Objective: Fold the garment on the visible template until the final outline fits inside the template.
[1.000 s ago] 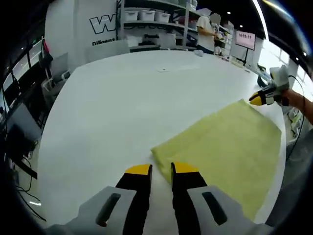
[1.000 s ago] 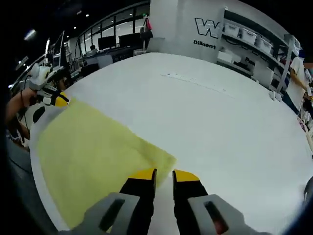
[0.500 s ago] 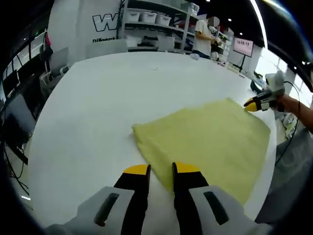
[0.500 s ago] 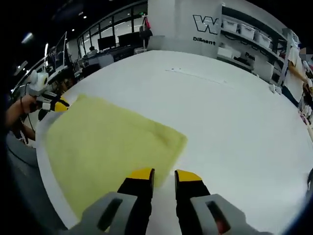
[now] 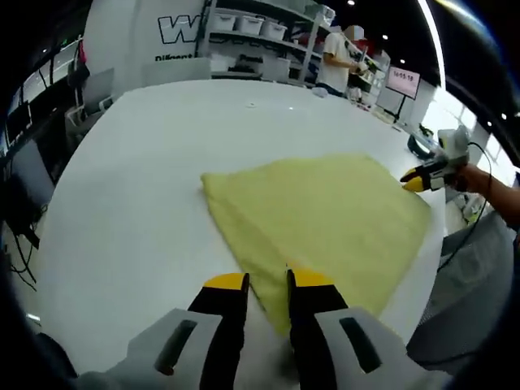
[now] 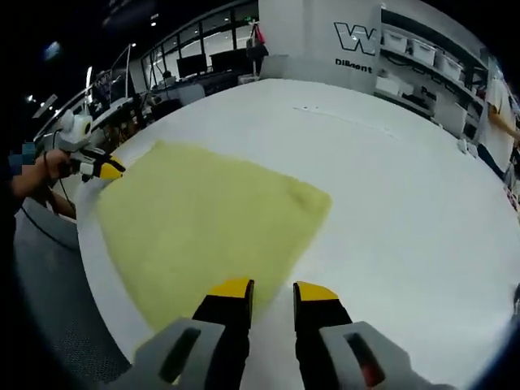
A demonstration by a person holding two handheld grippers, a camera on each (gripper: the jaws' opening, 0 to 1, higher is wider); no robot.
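The left tongs (image 5: 266,283) sit at the near corner of the yellow garment (image 5: 325,219), which lies flat on the white surface (image 5: 138,179). The yellow tips stand a little apart, and the cloth's corner runs under the right-hand tip; whether any cloth is pinched between them I cannot tell. In the left gripper view the garment spreads as a rough four-sided sheet toward the right edge of the surface, with one corner pointing to the view's left and the far corner reaching the right tongs (image 5: 413,180), held there by a hand (image 5: 479,175).

In the right gripper view the same garment (image 6: 207,227) lies to the left of and ahead of the right tongs (image 6: 272,289). Its near corner lies just left of the tips, which are parted with bare surface (image 6: 406,203) between them, so these tongs look open and hold nothing. At the far left corner the left tongs (image 6: 104,169) rest at the cloth's edge.

The garment looks a pale, even yellow with a soft, slightly nubby weave, one layer as far as can be seen, lying smooth with hardly a wrinkle. No template outline can be made out. I judge the task early: the cloth is spread flat, no fold shows, and all the folding is left.
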